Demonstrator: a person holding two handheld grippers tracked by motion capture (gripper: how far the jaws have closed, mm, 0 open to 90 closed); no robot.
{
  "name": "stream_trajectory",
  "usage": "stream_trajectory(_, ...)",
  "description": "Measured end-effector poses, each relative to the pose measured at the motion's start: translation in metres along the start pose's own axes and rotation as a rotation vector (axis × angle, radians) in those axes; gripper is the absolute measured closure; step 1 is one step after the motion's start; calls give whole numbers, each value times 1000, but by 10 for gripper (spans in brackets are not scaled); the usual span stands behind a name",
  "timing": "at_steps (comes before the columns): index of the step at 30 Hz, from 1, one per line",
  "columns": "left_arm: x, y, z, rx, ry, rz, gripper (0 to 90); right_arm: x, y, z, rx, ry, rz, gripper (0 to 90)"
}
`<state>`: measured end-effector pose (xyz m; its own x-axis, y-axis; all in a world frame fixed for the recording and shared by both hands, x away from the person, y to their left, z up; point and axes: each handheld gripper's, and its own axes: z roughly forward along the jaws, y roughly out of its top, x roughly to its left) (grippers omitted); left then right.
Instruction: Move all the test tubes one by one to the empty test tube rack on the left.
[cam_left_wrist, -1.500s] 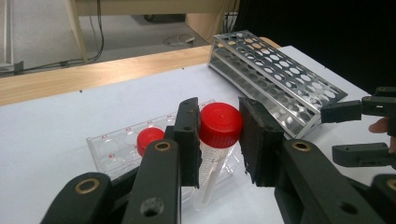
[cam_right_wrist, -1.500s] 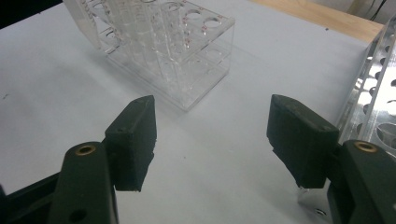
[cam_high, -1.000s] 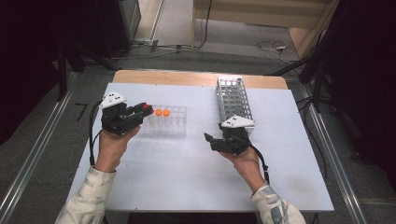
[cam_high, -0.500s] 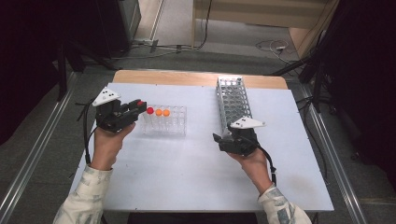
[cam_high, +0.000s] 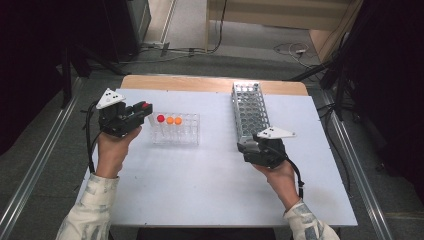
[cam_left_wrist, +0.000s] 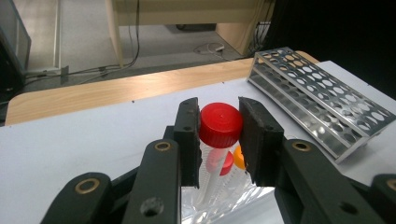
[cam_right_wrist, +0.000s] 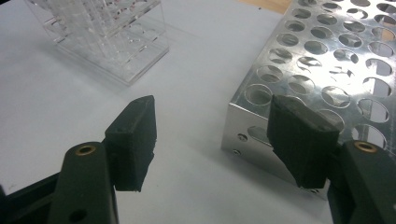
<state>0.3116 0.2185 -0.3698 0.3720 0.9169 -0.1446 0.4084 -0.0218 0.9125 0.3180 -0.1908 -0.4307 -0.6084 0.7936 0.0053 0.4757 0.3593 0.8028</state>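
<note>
In the left gripper view, the left tool (cam_left_wrist: 219, 135) grips a red-capped tube (cam_left_wrist: 219, 127); its pads cover the cap's sides, and the tube's lower end is hidden behind the tool's arms. The clear rack (cam_left_wrist: 224, 205) is cut off by the bottom edge there. In the right gripper view, the metal rack (cam_right_wrist: 322, 60) runs off the right and top edges, and one pad covers part of its near corner. The clear rack's top is cut off as well.

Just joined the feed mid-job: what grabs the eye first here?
The left gripper is clamped on a red-capped tube above the clear rack at table left, where one red and two orange caps already stand. At right, the right gripper hangs open at the near corner of the metal rack.
</note>
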Motion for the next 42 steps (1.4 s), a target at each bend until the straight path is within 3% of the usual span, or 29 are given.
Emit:
stream_trajectory(12,3,5,9,0,34,-5,698,-7,-4,-3,3,-8,14,315)
stream_trajectory(24,0,-3,14,-6,52,4,697,-7,-5,-2,12,-9,15,314)
stream_trajectory(35,-8,-23,30,49,81,26,696,-7,-6,-2,13,-11,13,314)
stream_trajectory(42,-6,-26,32,51,74,-2,684,-7,-6,-2,15,-12,14,314)
